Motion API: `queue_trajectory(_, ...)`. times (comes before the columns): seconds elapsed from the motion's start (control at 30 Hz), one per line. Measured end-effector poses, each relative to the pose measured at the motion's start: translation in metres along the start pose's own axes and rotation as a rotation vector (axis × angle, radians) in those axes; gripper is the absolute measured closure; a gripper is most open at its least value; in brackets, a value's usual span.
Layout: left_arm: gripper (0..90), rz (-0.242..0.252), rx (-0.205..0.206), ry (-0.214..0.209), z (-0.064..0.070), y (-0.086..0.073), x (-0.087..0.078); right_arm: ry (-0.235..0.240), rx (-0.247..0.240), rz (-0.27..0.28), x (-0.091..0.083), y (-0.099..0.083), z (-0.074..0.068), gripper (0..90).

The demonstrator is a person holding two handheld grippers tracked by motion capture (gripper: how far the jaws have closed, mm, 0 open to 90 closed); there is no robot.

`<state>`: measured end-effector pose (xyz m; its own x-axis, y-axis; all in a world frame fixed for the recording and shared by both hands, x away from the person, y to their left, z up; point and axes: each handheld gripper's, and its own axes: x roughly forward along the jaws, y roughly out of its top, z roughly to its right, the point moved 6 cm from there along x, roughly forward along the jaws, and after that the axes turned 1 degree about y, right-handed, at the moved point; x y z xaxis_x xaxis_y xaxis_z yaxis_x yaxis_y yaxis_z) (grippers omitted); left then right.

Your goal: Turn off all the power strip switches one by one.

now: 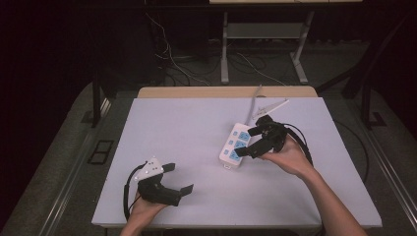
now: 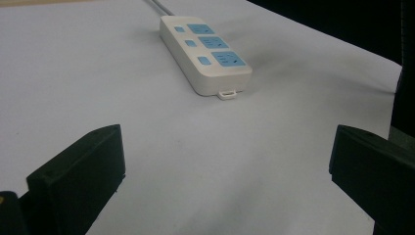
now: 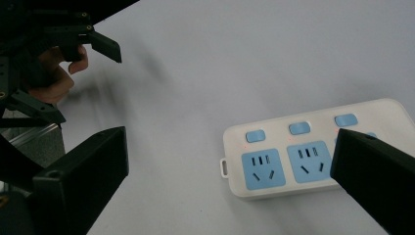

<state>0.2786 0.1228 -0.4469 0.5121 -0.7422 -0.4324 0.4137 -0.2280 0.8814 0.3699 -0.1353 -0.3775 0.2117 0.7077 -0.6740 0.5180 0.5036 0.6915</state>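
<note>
High view: a white plastic power strip with three blue socket faces and three blue rocker switches (image 1: pixel 235 145) lies flat, right of centre on the pale grey tabletop (image 1: pixel 187 128), its grey cable running off toward the far edge; the right gripper (image 1: pixel 254 141) hangs just beside and partly over the strip's right flank, jaws spread wide and holding nothing; the left gripper (image 1: pixel 180 178) rests low near the front edge, well apart from the strip, jaws likewise wide open and empty.

Right gripper view: one black jaw already overlaps the far end of the strip (image 3: pixel 313 152), the other stands over bare table; the left hand (image 3: pixel 51 78) and its gripper appear farther off at upper left.

Left gripper view: the strip (image 2: pixel 205 54) sits ahead between the open jaws, untouched.

Judged risks: the strip is light and unanchored, so a one-sided contact from the overlapping jaw would probably skate or pivot it rather than seat a grip; a closure across the socket faces could land on a rocker switch and toggle it; the trailing cable may resist a lift and twist the body out of smooth jaws; no support is likely from the distant left gripper.
</note>
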Motion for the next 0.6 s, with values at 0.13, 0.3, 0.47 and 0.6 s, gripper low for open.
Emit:
queue_trajectory(0.13,0.0,0.002,-0.004,0.002,0.0,0.0,-0.001,-0.004,0.0,-0.015,0.009,0.004,0.001,0.7)
queue_trajectory(0.3,0.0,0.003,-0.004,0.006,-0.001,0.0,-0.001,-0.016,-0.001,-0.021,0.016,0.007,0.005,0.7)
queue_trajectory(0.47,0.0,0.005,-0.005,0.006,-0.002,0.0,-0.001,-0.027,0.015,-0.033,0.023,0.007,0.011,0.7)
queue_trajectory(0.6,0.0,0.004,-0.005,0.007,-0.002,0.0,-0.001,-0.04,0.014,-0.046,0.029,0.006,0.016,0.7)
